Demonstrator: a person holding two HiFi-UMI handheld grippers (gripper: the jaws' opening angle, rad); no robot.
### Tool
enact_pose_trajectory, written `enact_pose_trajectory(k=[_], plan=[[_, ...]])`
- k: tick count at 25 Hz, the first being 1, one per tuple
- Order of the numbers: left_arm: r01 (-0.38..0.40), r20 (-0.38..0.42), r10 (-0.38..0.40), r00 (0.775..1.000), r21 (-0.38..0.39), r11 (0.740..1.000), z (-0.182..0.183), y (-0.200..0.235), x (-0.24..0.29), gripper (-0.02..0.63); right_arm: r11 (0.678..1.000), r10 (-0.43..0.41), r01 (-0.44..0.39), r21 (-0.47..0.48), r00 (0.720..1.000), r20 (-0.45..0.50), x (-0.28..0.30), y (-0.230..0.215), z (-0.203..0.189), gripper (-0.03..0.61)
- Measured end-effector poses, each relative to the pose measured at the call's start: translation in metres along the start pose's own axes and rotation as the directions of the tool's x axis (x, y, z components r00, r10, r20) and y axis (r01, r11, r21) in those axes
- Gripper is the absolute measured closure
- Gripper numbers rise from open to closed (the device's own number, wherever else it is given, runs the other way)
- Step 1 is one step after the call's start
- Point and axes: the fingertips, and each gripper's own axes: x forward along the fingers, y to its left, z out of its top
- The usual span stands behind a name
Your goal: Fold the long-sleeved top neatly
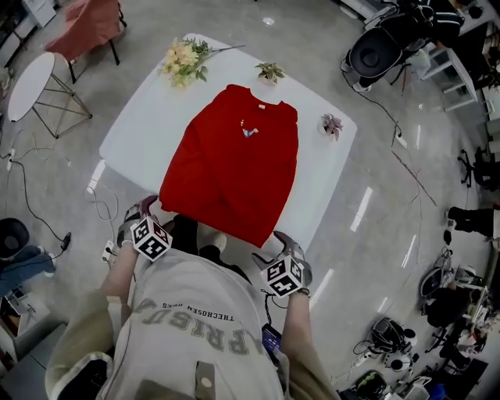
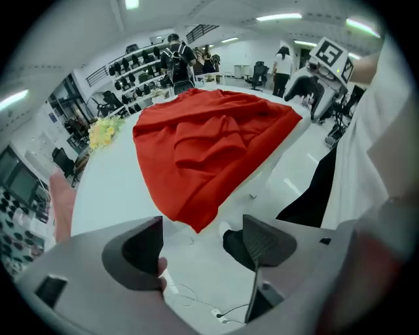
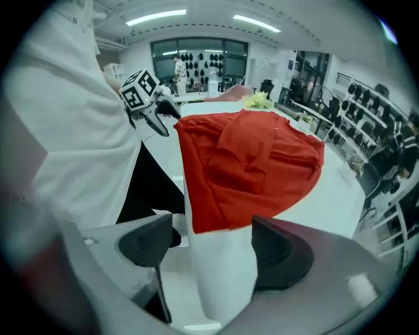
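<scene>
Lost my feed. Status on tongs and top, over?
Left tongs open, empty. Right tongs open, empty. Red top spread on table, hem at near edge. Nothing in the way.

Bright, even indoor light from ceiling strip lamps overhead; shadows soft and weak. Head view: glossy floor w/ streaky white glare, white table nearly blown out. Red top saturated, only faint shading in its creases. All 3 views fisheye: lines bend hard toward edges, dark vignette at corners. Gripper views: nearest foreground smeared, out of focus; bkgd sharper. White shirt overexposed at rt edge.
</scene>
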Motion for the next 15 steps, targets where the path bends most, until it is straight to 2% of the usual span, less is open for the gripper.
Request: enact_pose_trajectory(k=[3, 9, 11, 12, 15], plan=[[-0.054, -0.017, 0.055, 0.998, 0.059, 0.997, -0.001, -0.004, 0.011, 0.249, 0.996, -0.038, 0.037, -0.079, 0.999, -0.017, 0.008, 0.004, 0.000, 0.206], [-0.137, -0.003, 0.137, 0.991, 0.048, 0.989, 0.000, 0.005, 0.016, 0.250, 0.985, -0.073, 0.063, -0.159, 0.996, -0.057, 0.018, 0.007, -0.004, 0.230], [-0.150, -0.001, 0.151, 0.989, 0.056, 0.987, 0.001, 0.007, 0.016, 0.256, 0.978, -0.103, 0.089, -0.187, 0.993, -0.066, 0.019, 0.002, -0.004, 0.312], [-0.161, 0.005, 0.161, 0.987, 0.056, 0.985, 0.002, 0.009, 0.014, 0.273, 0.977, -0.109, 0.095, -0.191, 0.992, -0.066, 0.018, 0.001, -0.003, 0.324], [-0.194, 0.039, 0.193, 0.981, 0.044, 0.980, 0.007, 0.018, 0.007, 0.382, 0.980, -0.101, 0.089, -0.180, 0.993, -0.063, 0.019, -0.002, -0.003, 0.359]])
